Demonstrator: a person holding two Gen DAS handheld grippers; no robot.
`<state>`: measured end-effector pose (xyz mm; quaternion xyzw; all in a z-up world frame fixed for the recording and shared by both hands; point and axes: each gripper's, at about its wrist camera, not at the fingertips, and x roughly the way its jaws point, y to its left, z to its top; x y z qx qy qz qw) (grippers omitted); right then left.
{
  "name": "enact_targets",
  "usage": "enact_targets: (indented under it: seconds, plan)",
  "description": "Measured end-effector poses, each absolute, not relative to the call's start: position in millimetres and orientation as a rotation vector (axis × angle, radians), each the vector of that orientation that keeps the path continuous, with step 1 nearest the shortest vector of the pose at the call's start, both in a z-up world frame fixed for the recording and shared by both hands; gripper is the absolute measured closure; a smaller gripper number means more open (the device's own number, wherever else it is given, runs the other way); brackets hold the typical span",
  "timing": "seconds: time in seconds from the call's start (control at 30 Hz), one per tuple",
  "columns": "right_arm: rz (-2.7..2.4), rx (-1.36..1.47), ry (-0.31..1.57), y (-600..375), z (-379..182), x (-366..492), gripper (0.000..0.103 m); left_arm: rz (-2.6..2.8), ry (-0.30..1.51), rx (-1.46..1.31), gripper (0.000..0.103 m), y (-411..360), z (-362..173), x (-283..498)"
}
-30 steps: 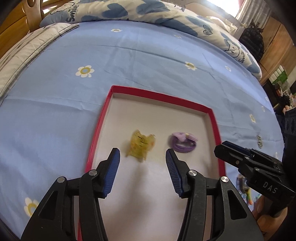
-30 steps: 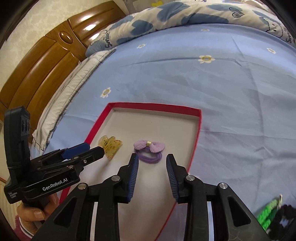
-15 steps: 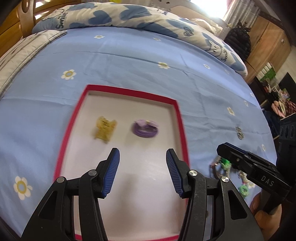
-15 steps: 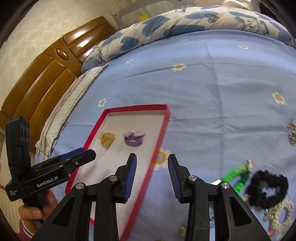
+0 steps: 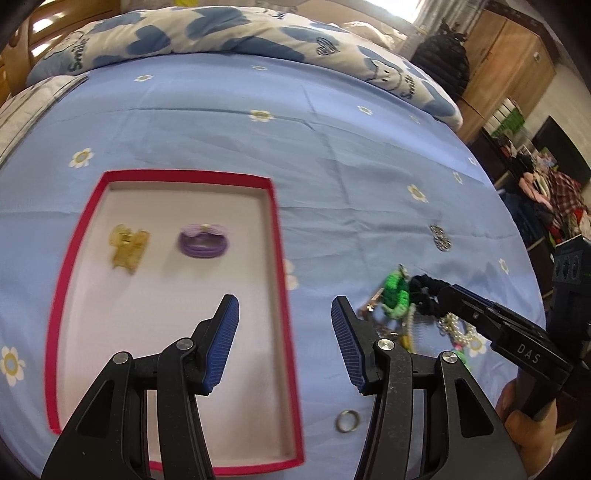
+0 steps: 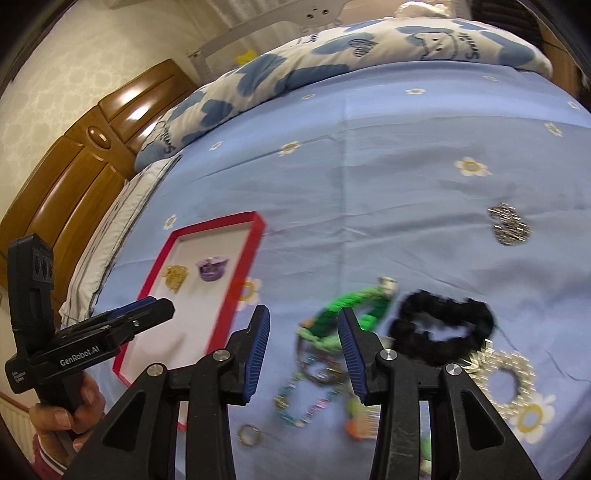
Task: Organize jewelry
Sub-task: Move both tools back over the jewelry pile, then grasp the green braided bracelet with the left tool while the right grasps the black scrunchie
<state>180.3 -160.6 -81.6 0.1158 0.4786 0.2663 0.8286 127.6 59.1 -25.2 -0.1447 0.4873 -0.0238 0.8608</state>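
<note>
A red-rimmed tray [image 5: 275, 236] [image 6: 243, 262] lies on the blue bedsheet. In it lie a yellow hair claw [image 5: 128, 248] [image 6: 174, 277] and a purple bow hair tie [image 5: 204, 240] [image 6: 213, 268]. My left gripper [image 5: 284, 334] is open and empty above the tray's right rim. My right gripper [image 6: 303, 345] is open and empty above a jewelry pile: a green bracelet [image 6: 354, 306] [image 5: 397, 295], a black scrunchie [image 6: 443, 328], a pearl bracelet [image 6: 511, 380], a beaded chain [image 6: 303, 402]. A small metal ring [image 5: 348, 421] [image 6: 249, 434] lies near the tray.
A silver sparkly piece [image 5: 439, 236] [image 6: 509, 225] lies apart on the sheet to the right. A blue-and-white duvet [image 5: 221, 33] is bunched at the far side. A wooden headboard [image 6: 74, 166] stands at the left, wardrobes [image 5: 509, 62] at the far right.
Both grippers have swung right, away from over the tray. The jewelry pile has come under the right gripper. Both stay open and empty.
</note>
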Motion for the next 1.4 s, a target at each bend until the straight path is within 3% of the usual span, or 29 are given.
enact_targets:
  seconds: [0.6,1.4]
  plan:
    - [0.424,0.297,1.034,-244.0,-102.0,179.8,0.061,-0.173,1.086,-0.203,0.052,-10.0,-39.6,156.3]
    - [0.404,0.266,1.112,-252.7,-143.9,212.4,0.061,-0.254,1.196,-0.080,0.052,-58.9,-83.8,204.8]
